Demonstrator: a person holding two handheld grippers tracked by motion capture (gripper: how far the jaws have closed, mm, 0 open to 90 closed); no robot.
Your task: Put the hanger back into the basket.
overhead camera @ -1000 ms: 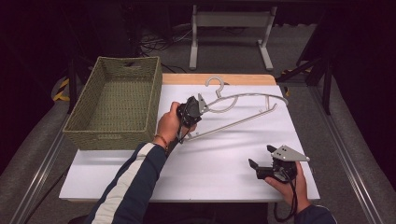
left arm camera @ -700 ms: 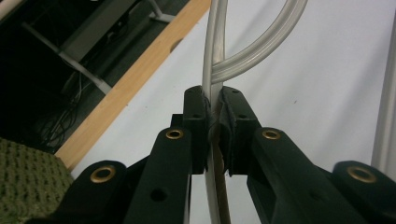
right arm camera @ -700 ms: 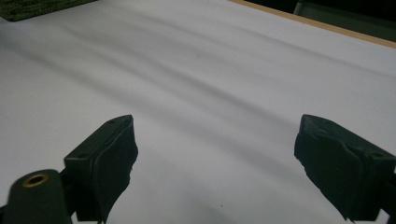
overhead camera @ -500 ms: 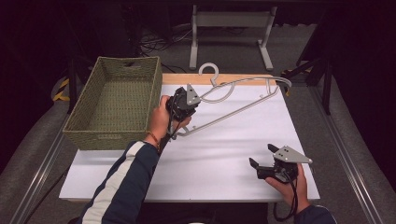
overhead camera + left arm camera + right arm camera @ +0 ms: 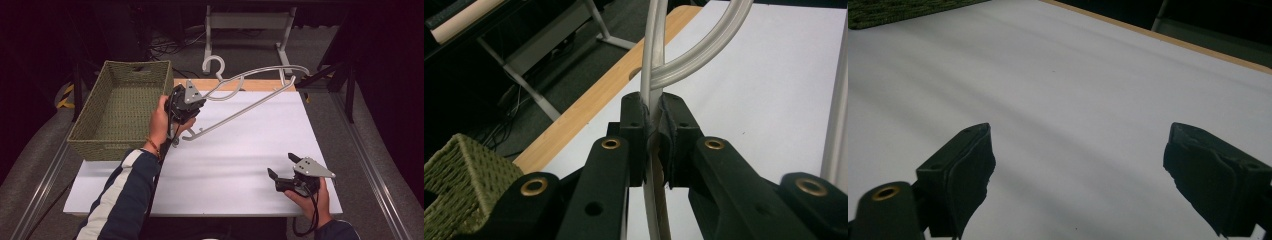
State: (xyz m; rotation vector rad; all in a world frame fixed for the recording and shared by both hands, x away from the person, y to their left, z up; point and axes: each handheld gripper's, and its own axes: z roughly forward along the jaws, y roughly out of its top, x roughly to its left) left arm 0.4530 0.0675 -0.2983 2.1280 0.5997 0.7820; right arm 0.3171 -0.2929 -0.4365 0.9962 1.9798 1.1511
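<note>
Our left gripper (image 5: 184,106) clamps the pale grey wire clothes hanger (image 5: 250,97) at frame centre; its long overhang could twist loose. Right gripper (image 5: 284,176) rests open.

left gripper (image 5: 186,102) raised with hanger (image 5: 250,102) clamped, hanger lifted off desk (image 5: 240,165), shifted toward basket (image 5: 120,107)
</note>
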